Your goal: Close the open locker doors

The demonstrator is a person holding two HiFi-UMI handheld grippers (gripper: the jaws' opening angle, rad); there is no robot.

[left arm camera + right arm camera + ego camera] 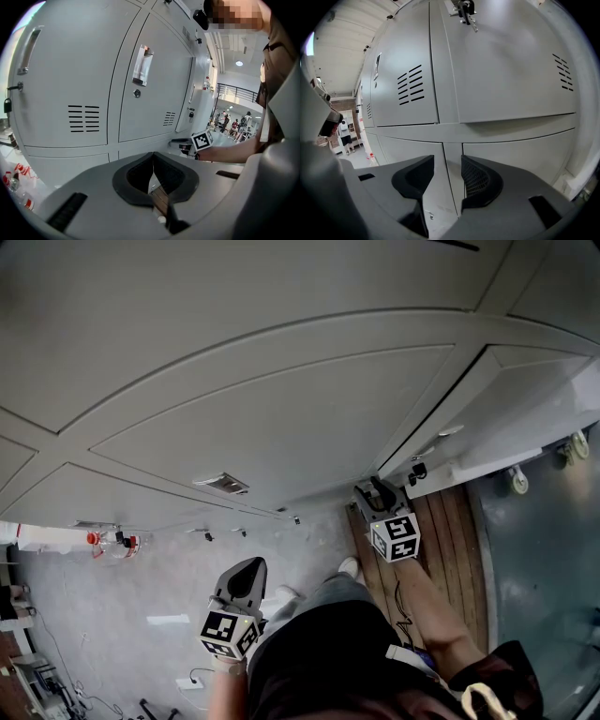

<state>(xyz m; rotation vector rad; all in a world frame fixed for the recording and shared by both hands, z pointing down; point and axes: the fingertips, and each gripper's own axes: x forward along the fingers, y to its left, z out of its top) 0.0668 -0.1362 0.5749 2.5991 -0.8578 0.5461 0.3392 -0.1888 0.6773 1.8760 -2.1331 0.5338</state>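
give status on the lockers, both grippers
Left gripper shut, empty. Right gripper open, empty, facing closed locker doors. One door near right gripper looks ajar. Nothing seen in the way.

Grey left gripper [153, 158], black fingers [135, 177], dark shirt [328, 652]

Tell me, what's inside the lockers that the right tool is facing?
Nothing inside shows. The locker doors facing the right tool are shut, so only their vent slits and a lock at the top can be seen. The doors cover whatever the lockers hold.
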